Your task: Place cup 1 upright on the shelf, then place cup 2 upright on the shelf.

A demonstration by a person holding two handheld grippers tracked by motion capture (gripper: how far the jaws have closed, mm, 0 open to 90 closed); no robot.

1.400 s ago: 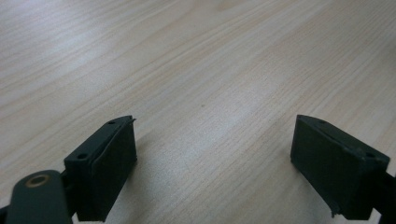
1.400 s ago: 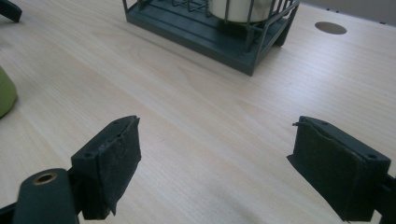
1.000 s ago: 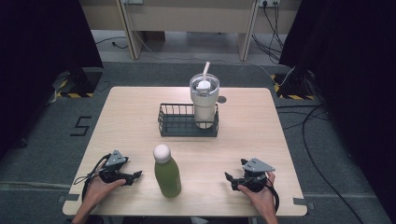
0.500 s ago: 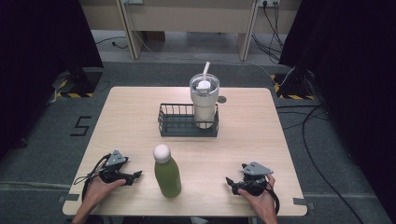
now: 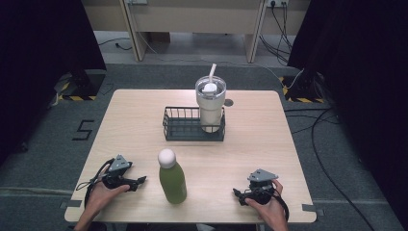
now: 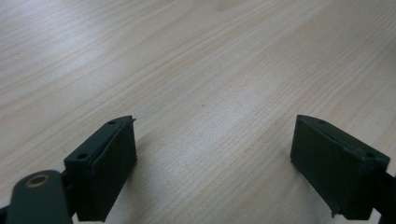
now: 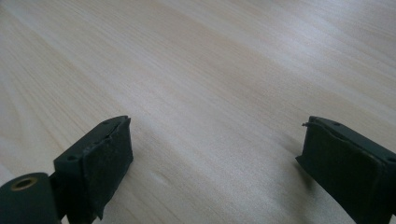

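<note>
A light wooden table (image 5: 144, 115) is seen on a grey floor (image 5: 43, 159). A white "5" (image 5: 82, 130) is marked on the floor beside it. Black curtains (image 5: 43, 43) are hung on both sides. Black cables (image 5: 327, 139) are laid on the floor. Yellow and black striped tape (image 5: 72, 97) is stuck near the corners. Pale furniture legs (image 5: 134, 29) are seen behind.

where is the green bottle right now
In the high view, the green bottle stands upright near the table's front edge, between the two grippers, in front of the wire basket.

Tumbler (image 5: 210, 107) base hidden by wire basket (image 5: 192, 131) wall; forearms cut off by bottom edge.
</note>
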